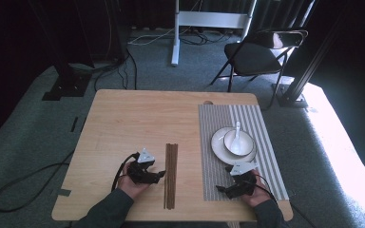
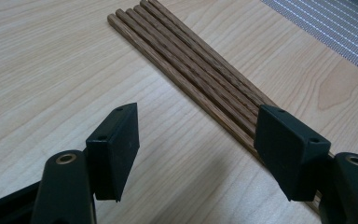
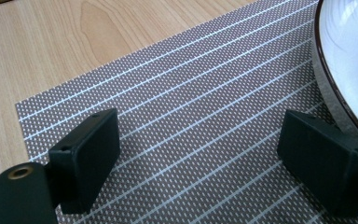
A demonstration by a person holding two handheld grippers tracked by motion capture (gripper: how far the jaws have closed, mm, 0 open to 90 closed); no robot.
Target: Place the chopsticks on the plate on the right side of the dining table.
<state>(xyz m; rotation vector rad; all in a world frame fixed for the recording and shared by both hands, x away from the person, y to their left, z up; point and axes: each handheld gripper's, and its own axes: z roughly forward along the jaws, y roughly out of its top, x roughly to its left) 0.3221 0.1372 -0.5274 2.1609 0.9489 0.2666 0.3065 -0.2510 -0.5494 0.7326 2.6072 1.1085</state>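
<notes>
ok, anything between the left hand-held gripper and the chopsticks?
Nothing visible. The left hand-held gripper is open over bare table, and the chopsticks lie just ahead, running under its right-side jaw in the left gripper view.

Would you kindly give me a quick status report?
Left gripper open beside brown wooden chopsticks. Right gripper open over grey striped placemat. Nothing held. Path clear.

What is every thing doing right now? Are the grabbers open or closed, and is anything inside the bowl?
Left hand-held gripper: open, holding nothing, right beside the chopsticks.
Right hand-held gripper: open, holding nothing, over the placemat.
Chopsticks: lying flat on the table, bundled side by side, not gripped.
Bowl: upright on the plate, spoon inside.
Spoon: resting in the bowl.
Plate: flat on the placemat.
Placemat: spread flat.
Chair: unfolded, nobody sitting.
</notes>
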